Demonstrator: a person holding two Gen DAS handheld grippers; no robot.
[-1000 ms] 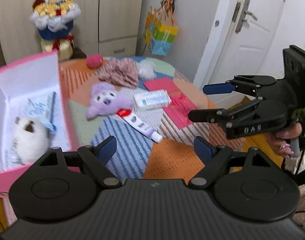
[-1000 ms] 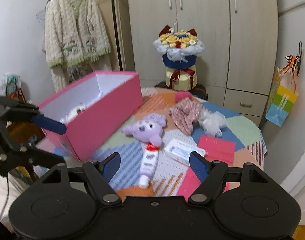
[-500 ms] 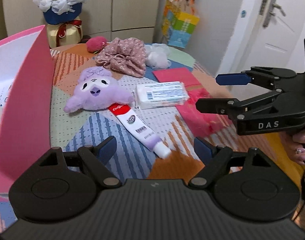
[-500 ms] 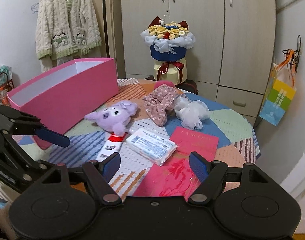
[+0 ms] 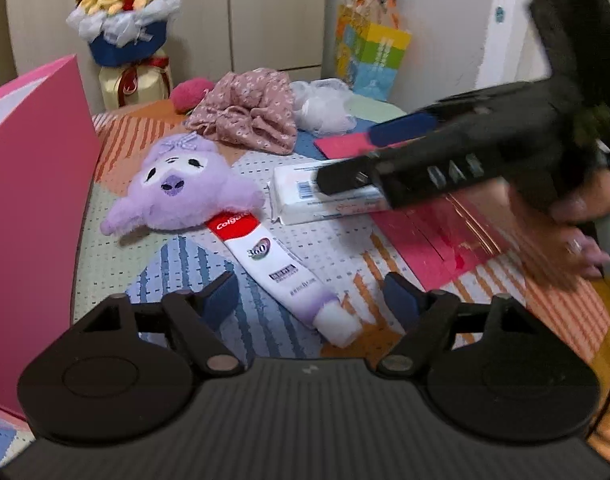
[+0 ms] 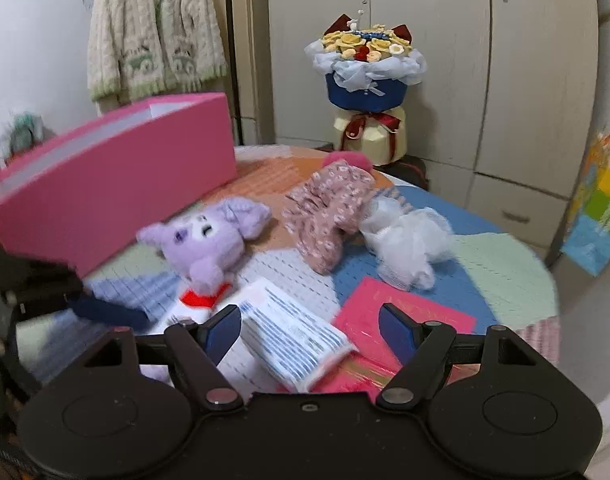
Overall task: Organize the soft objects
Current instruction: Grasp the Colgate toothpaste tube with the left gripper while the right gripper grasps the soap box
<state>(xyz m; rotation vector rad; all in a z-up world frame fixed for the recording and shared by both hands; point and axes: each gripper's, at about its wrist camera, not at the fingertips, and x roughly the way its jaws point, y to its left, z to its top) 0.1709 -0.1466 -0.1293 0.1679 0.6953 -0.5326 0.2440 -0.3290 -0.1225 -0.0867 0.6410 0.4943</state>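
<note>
while the right gripper (image 5: 359, 156) blurs over the tissue pack (image 5: 325, 194), jaws spread and empty, the left gripper (image 5: 311, 300) gapes near the half-hidden toothpaste (image 5: 281, 268); purple plush (image 5: 185, 194) lies beside the pink box (image 5: 29, 216).

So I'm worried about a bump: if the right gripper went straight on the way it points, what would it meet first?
Probably the tissue pack: it lies between the open fingers of the right gripper, nearest along that line. Depth is unclear; the blurred left wrist view suggests it hovers just above.

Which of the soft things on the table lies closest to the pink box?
The purple plush toy. It lies right beside the pink box, while the floral cloth and white mesh puff lie farther away.
</note>
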